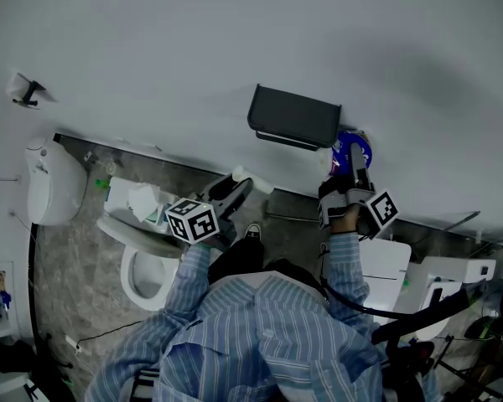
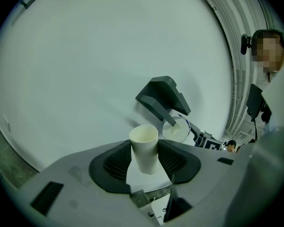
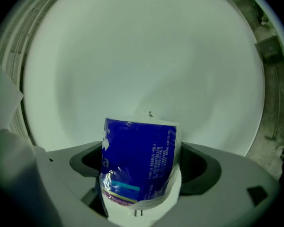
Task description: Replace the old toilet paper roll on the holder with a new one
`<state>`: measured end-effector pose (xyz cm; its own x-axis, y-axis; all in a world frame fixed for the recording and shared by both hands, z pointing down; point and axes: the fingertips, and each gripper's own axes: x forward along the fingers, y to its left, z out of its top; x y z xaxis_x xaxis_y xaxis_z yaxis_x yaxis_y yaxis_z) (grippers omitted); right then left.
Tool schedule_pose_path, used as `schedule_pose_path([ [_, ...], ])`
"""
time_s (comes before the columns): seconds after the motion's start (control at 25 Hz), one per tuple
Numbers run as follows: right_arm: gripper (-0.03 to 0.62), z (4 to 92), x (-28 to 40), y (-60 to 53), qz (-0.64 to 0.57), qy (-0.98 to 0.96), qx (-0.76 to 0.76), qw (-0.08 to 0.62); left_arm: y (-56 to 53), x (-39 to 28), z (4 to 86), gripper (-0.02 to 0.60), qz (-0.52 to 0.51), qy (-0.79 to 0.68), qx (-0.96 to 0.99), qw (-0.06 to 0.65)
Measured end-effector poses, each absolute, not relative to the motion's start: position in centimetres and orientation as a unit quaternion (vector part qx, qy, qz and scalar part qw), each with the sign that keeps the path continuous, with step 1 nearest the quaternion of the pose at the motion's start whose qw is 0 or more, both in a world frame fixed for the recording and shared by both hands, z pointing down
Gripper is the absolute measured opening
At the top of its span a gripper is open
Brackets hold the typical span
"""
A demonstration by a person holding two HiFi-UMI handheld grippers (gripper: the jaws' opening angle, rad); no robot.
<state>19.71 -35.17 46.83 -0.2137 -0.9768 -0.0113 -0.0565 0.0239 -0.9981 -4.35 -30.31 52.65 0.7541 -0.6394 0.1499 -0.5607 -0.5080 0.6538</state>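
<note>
White wall (image 1: 151, 48) spreads wide around the dark holder (image 1: 295, 117). Now the left gripper (image 2: 145, 157) clamps the empty tube (image 2: 144, 148), apart from the holder's left end; the right gripper (image 3: 142, 167) clenches the blue-wrapped roll (image 3: 139, 155) just beside its right edge.

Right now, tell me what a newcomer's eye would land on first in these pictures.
The blue-wrapped new roll, clamped in the jaws of the right gripper, is up close by the lower right corner of the dark holder on the wall. Next comes the bare cardboard tube, gripped in the jaws of the left gripper, lower left of the holder in the head view.
</note>
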Motion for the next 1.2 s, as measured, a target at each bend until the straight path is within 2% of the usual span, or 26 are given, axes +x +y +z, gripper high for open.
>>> schedule_pose_path([
  [0.44, 0.463, 48.0, 18.5, -35.5, -0.571, 0.527, -0.408, 0.478, -30.3, -4.5, 53.0, 0.176, -0.054, -0.355, 0.863, 0.355],
  [1.0, 0.463, 47.0, 15.3, -35.0, -0.565, 0.571, -0.4, 0.441, -30.5, -4.3, 53.2, 0.176, -0.054, -0.35, 0.864, 0.358],
  [1.2, 0.462, 46.5, 13.3, -34.0, -0.55, 0.616, -0.405, 0.393, -30.5, -4.5, 53.3, 0.176, -0.054, -0.349, 0.864, 0.36],
])
